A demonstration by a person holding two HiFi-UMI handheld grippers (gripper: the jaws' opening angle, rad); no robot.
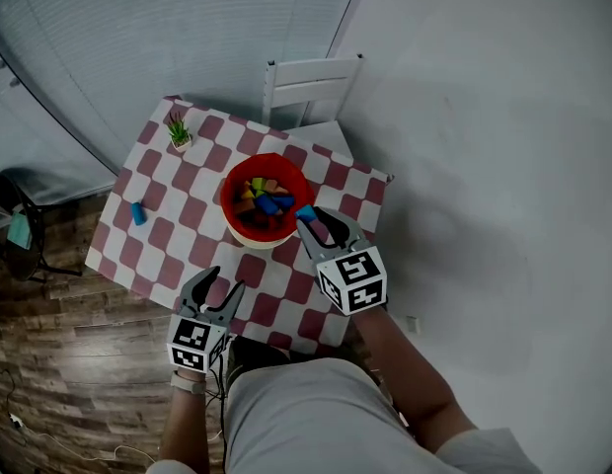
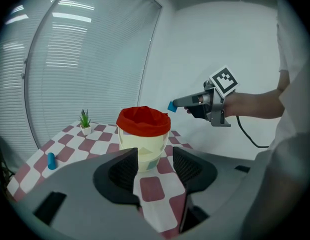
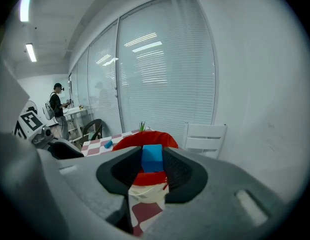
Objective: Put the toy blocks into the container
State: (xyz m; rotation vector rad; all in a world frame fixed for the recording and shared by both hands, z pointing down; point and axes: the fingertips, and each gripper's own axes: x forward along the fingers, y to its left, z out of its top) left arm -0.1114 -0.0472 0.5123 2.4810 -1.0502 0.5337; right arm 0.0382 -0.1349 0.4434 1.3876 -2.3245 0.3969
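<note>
While the left gripper (image 1: 225, 282) hangs over the near edge of the table (image 1: 158, 250), its jaws stand apart with nothing between them; its own view shows only the red-and-white checked cloth and the lower wall of the container (image 2: 144, 143) through the gap. The right gripper (image 1: 311, 223) is raised beside the container, and its jaws are clamped on a blue block (image 3: 152, 157), both pads pressing its sides. From the head view this block sits at the container's right rim, and the left gripper view shows it in the air, a little above and just to the right of the red liner's edge; I cannot tell whether it is over the opening yet. The container is a cream bucket with a red liner folded over its rim, standing near the middle of the table, and it already holds a heap of coloured toy blocks (image 1: 264, 198). One blue cylinder (image 1: 138, 212) lies alone on the cloth, well apart from the container, toward the table's left side. A small potted plant (image 1: 178, 131) stands at the far left corner. A white chair (image 1: 311, 82) is set at the far side of the table, against the wall, and wooden floor (image 1: 79, 363) shows at the left.
</note>
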